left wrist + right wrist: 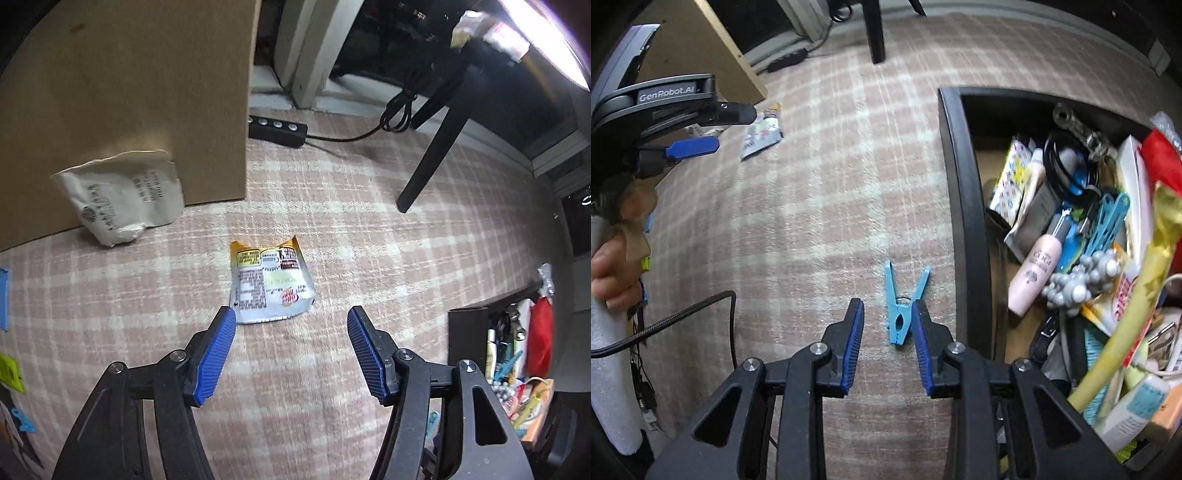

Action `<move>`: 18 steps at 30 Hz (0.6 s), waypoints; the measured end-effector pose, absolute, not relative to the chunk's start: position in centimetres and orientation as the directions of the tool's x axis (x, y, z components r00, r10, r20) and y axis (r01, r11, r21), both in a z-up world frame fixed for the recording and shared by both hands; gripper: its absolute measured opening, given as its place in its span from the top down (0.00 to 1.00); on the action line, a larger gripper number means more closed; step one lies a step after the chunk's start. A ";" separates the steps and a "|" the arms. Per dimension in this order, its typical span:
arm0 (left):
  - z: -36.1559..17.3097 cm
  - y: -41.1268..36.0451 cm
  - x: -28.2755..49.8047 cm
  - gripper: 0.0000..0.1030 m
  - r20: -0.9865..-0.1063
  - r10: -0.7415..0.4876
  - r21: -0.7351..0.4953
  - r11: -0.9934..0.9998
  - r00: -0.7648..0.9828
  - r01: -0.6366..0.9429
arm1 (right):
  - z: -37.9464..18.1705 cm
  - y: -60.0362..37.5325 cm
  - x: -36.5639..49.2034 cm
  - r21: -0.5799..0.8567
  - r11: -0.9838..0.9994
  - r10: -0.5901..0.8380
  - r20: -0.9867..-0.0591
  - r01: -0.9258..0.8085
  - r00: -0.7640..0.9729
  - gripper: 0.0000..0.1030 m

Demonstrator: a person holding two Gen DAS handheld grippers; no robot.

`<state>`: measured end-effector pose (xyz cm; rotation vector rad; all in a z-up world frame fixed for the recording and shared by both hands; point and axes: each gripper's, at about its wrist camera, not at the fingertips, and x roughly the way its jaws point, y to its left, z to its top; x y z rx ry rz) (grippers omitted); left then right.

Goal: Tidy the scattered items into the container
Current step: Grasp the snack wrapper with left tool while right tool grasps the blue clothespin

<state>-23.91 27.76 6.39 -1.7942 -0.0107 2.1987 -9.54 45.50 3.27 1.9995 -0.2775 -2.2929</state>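
Your left claw [291, 315]: open above the snack packet [271, 282].
Your right claw [888, 308]: open, straddling the blue clothespin [903, 306].
Beside it: the full black box [964, 206].

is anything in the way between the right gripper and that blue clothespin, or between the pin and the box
Nothing visible. The blue clothespin lies on the bare rug, just ahead of the open right gripper. The black box stands just to its right, with only its low wall to clear.

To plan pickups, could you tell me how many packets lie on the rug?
2: a white packet against the cardboard box, a yellow-and-silver packet ahead of the left gripper. Others may be out of view.
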 end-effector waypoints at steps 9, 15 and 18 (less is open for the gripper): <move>4.3 28.3 -26.0 0.39 -0.963 0.212 -0.176 -0.962 -0.164 -0.209 | 2.2 44.9 -10.0 0.131 -0.988 -0.120 -0.984 -0.077 -0.130 0.74; 3.3 28.3 -27.1 0.39 -0.966 0.197 -0.163 -0.966 -0.167 -0.200 | 1.9 44.0 -10.3 0.126 -0.989 -0.116 -0.985 -0.079 -0.125 0.74; 3.0 28.5 -27.2 0.43 -0.968 0.177 -0.139 -0.968 -0.177 -0.209 | 1.7 43.5 -10.4 0.121 -0.990 -0.112 -0.987 -0.070 -0.119 0.75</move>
